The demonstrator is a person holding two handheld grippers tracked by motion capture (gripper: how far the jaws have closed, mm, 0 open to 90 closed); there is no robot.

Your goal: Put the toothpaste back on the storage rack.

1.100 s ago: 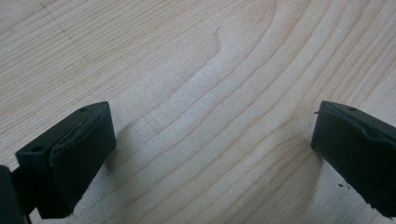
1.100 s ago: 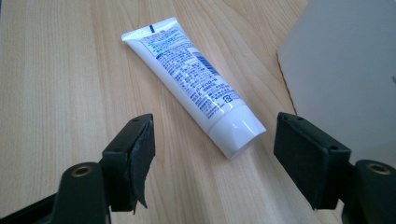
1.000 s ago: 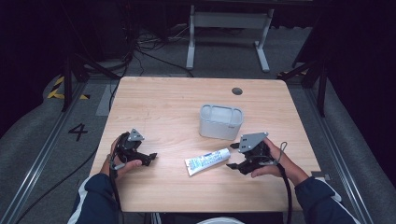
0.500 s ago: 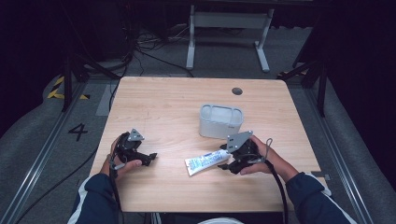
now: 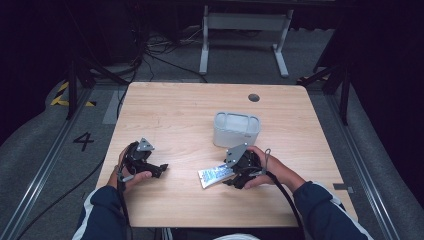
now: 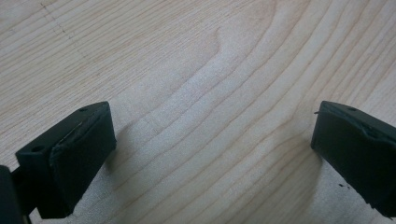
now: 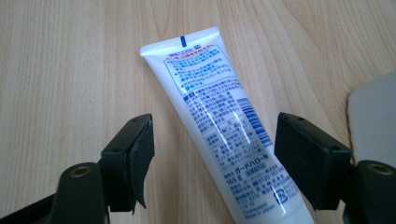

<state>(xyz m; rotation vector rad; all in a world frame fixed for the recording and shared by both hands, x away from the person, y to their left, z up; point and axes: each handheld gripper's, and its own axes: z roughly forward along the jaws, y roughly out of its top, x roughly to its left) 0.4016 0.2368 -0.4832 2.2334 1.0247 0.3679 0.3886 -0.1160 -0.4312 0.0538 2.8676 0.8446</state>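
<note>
White toothpaste tube (image 7: 219, 126) lay between the spread jaws of the right gripper (image 7: 212, 158), untouched; squeeze mid-body squarely. Left gripper (image 6: 205, 154) hung open, lower left.

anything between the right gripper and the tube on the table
Nothing visible. The right gripper has its jaws open on either side of the white tube, which lies flat on the table, with only bare wood around it.
</note>
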